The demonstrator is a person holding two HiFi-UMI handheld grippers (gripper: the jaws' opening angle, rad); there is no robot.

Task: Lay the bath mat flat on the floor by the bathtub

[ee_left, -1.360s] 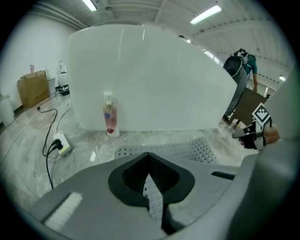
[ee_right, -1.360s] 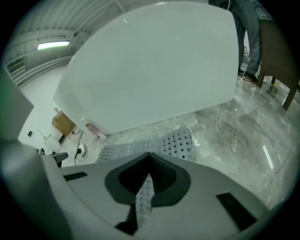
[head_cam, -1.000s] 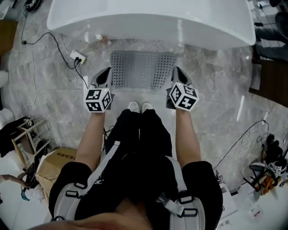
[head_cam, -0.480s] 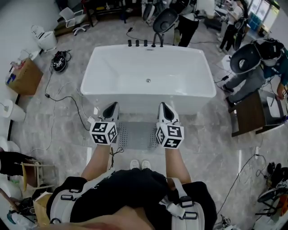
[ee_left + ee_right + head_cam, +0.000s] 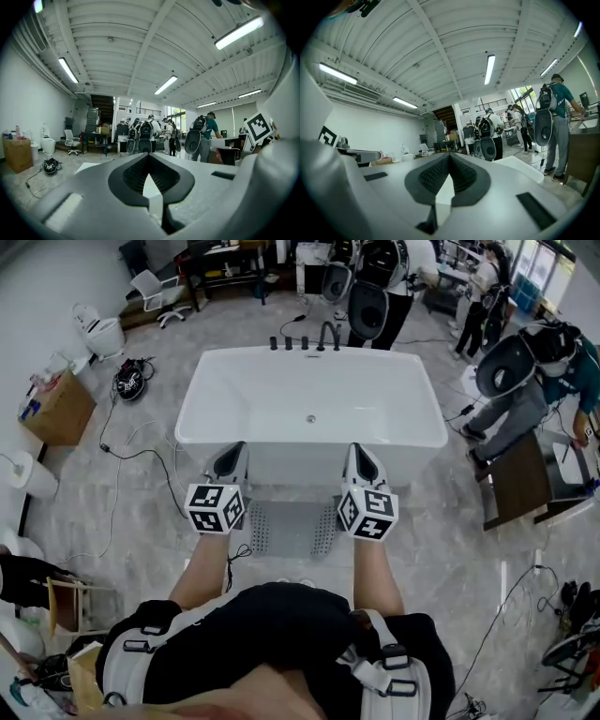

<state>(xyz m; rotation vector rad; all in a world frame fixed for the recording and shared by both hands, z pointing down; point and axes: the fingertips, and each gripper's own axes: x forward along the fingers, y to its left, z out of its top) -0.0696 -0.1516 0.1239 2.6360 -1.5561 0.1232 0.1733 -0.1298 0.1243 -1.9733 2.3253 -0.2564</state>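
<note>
In the head view, the grey bath mat (image 5: pixel 291 526) lies flat on the marble floor (image 5: pixel 122 512), just beside the near wall of the bathtub (image 5: pixel 309 440), with the left gripper (image 5: pixel 232 456) and right gripper (image 5: pixel 360 456) held above its 2 sides. The left gripper view shows its jaws pressed together on nothing, aimed level at people with backpacks (image 5: pixel 145 136). The right gripper view shows likewise: jaws together, empty.

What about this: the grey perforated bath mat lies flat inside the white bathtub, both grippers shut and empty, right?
No. The head view shows the grey perforated bath mat flat on the floor beside the white bathtub, not inside. Left gripper and right gripper are shut, empty.
</note>
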